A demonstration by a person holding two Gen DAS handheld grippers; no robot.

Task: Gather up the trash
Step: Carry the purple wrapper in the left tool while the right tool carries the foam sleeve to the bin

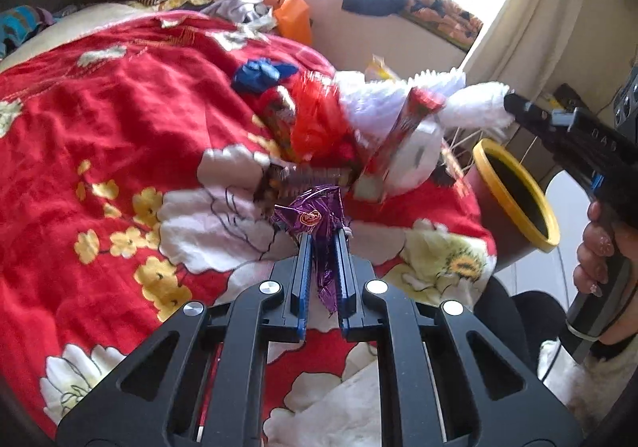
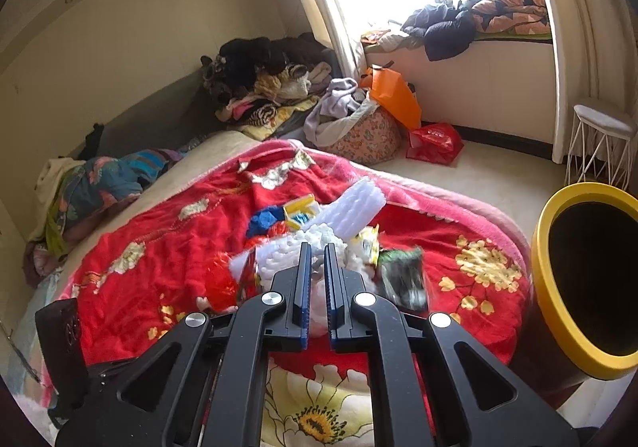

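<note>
Trash lies heaped on a red flowered blanket (image 1: pixel 119 120). My left gripper (image 1: pixel 322 237) is shut on a crumpled purple candy wrapper (image 1: pixel 313 213) at the near edge of the heap. Behind it lie a brown snack wrapper (image 1: pixel 295 176), a long red wrapper (image 1: pixel 402 128), crinkled orange-red foil (image 1: pixel 319 120) and a blue wad (image 1: pixel 259 74). My right gripper (image 1: pixel 509 103) (image 2: pixel 315 247) has its jaws nearly together, shut on a white foam piece (image 1: pixel 478 106) (image 2: pixel 279 257). A brown bin with a yellow rim (image 1: pixel 514 191) (image 2: pixel 542 287) stands right of the bed.
A hand (image 1: pixel 598 247) holds the right gripper's handle. A white ribbed foam sheet (image 2: pixel 361 207) and a green-black wrapper (image 2: pixel 402 275) lie in the heap. Clothes (image 2: pixel 263 88), an orange bag (image 2: pixel 392 94), a red bag (image 2: pixel 434 142) and a white stool (image 2: pixel 602 140) stand beyond.
</note>
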